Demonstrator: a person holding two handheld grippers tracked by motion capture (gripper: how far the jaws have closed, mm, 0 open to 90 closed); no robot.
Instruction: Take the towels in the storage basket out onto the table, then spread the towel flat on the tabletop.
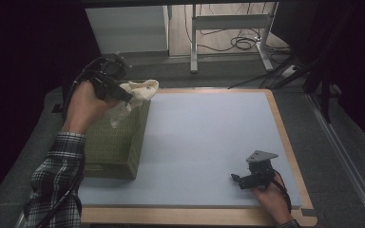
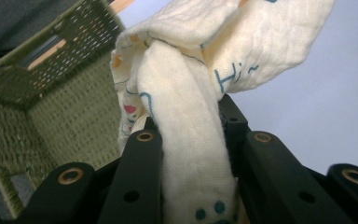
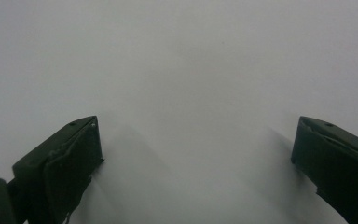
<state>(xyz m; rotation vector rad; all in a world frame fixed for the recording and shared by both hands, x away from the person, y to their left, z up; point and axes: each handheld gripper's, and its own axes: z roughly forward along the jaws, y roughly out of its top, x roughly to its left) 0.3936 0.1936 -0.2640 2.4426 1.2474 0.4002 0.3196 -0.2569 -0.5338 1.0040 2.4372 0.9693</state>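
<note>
A cream cloth (image 1: pixel 138 95) printed with small coloured marks hangs above the green woven basket (image 1: pixel 116 142) at the table's left. My left gripper (image 1: pixel 123 94) is shut on the cloth. In the left gripper view the cloth (image 2: pixel 191 140) runs bunched between the two black jaws, and the basket's open mouth (image 2: pixel 37 107) lies below and to the left. My right gripper (image 1: pixel 240 179) rests low near the table's front right, held by a hand. In the right gripper view its jaws stand wide apart over the bare pale mat (image 3: pixel 191 93), with nothing between them.
A pale blue mat (image 1: pixel 209 137) with a wooden border (image 1: pixel 285 142) covers the table. Grey table legs (image 1: pixel 228 33) and cables lie on the floor beyond the far edge. A dark stand (image 1: pixel 323 71) rises at the right.
</note>
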